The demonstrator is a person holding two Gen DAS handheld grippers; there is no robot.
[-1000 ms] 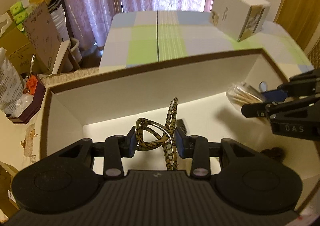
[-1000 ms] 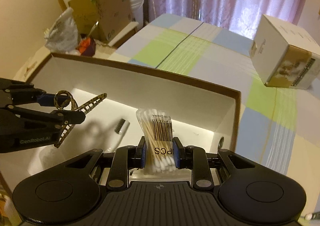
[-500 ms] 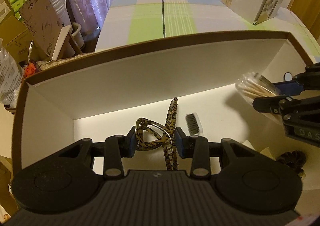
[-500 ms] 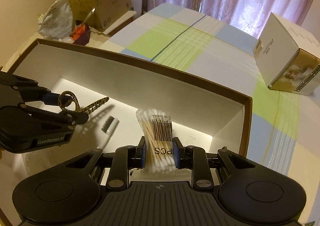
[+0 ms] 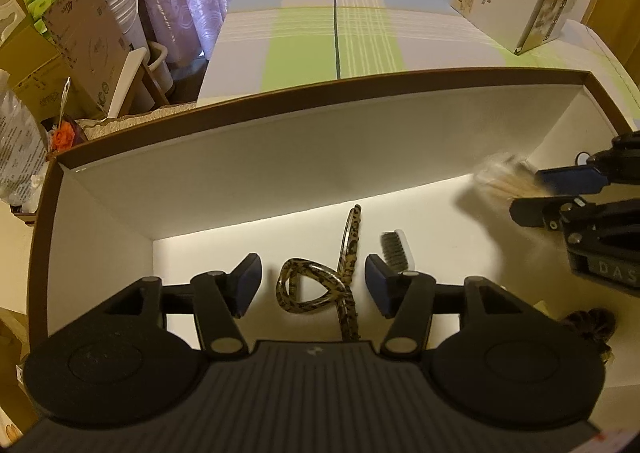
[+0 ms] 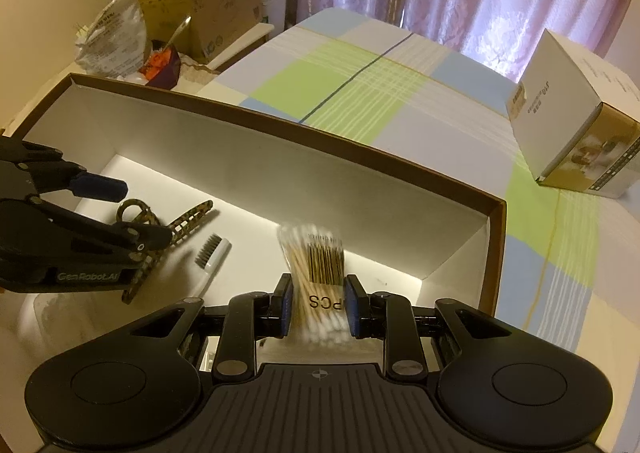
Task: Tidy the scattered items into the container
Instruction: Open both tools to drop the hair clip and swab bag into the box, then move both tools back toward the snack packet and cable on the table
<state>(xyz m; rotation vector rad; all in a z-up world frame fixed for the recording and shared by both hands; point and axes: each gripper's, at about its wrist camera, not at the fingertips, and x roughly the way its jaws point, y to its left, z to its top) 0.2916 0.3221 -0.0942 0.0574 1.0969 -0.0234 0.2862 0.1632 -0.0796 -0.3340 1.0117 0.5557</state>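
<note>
Both grippers are down inside the open box right now. The left gripper has its jaws spread wide, clear of the leopard-print hair clip, which looks like it's lying on the box floor between them, right next to a small brush.

The right gripper is clamped on the pack of cotton swabs, hanging over the right end of the box. The pack is blurry, so I'd guess it's mid-move.

To do this bit well, I'd lower the swabs close to the floor before letting go so they don't bounce, aim for the bare spot right of the brush, and lift the left gripper straight up so it doesn't snag the clip.

There's also a dark scrunchie-looking thing in the near right corner.
</note>
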